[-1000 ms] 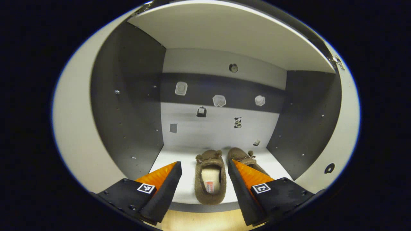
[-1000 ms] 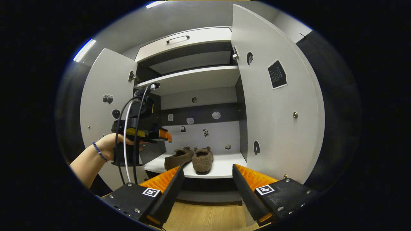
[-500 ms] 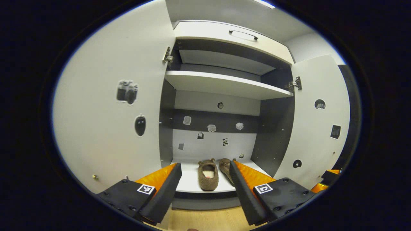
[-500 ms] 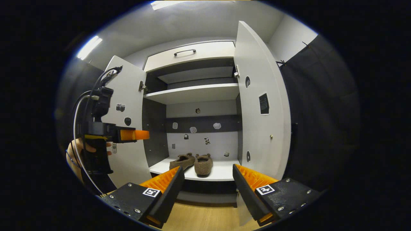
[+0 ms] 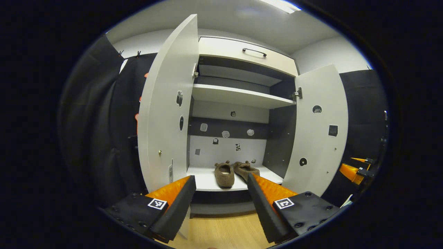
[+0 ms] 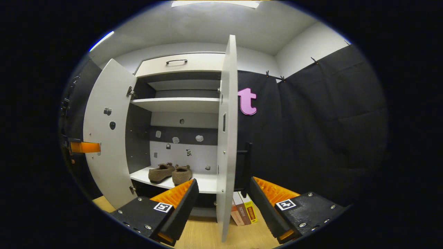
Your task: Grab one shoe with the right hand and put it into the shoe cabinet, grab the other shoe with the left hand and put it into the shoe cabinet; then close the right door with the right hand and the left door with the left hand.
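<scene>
No writing is legible on any sticker. Two brown shoes [image 5: 236,171] lie side by side on the lower shelf [image 5: 207,181] of the shoe cabinet [image 5: 242,100]. Two doors, left door [image 5: 166,114] and right door [image 5: 316,131], stand open. The left gripper [image 5: 221,200] and right gripper [image 6: 224,204] both have jaws spread wide, holding nothing. Two books [image 6: 242,212] stand on the floor beside the cabinet.

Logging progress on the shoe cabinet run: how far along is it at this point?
Done: both shoes sit side by side on the lower shelf of the shoe cabinet. In hand: nothing; the left hand-held gripper and right hand-held gripper are open and empty in front of the cabinet. Left: the right door and left door both stand wide open and need closing.
</scene>
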The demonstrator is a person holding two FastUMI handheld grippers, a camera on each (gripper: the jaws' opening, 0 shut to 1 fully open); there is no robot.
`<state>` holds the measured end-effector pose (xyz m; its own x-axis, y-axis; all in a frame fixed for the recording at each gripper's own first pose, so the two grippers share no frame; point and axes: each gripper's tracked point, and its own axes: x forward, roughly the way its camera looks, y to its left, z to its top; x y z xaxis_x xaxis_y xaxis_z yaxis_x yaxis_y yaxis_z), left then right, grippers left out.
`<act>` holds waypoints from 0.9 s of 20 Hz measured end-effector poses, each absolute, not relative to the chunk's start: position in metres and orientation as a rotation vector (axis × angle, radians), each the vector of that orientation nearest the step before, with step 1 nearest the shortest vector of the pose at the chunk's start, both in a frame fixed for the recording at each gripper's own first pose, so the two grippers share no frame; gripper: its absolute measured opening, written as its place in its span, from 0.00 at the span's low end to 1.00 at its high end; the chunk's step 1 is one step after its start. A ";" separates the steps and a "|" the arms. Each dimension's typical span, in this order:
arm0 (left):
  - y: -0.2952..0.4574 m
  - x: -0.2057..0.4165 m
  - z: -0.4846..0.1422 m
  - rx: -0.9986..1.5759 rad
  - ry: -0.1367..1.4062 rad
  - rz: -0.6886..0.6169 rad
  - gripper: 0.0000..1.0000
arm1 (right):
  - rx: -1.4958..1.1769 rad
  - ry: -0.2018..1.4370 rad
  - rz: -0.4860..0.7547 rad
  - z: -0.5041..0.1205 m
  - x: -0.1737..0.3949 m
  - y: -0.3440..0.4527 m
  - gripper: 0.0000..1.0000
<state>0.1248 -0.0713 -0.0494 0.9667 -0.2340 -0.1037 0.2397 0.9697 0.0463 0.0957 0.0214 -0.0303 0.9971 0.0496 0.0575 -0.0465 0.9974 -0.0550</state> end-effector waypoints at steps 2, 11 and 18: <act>-0.067 0.114 -0.051 0.068 0.093 -0.238 0.99 | -0.039 -0.053 0.014 -0.035 0.097 0.002 0.93; -0.009 0.087 -0.056 0.043 0.100 -0.113 0.97 | -0.009 0.008 -0.036 -0.092 0.131 -0.053 0.93; 0.053 0.079 -0.049 0.051 0.086 0.035 0.97 | 0.031 0.100 -0.011 -0.134 0.159 -0.051 0.93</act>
<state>0.0787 0.0528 -0.0493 0.9957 0.0366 -0.0845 -0.0323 0.9981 0.0525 0.1592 -0.0513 -0.1340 0.9950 -0.0095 -0.0996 0.0126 0.9995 0.0304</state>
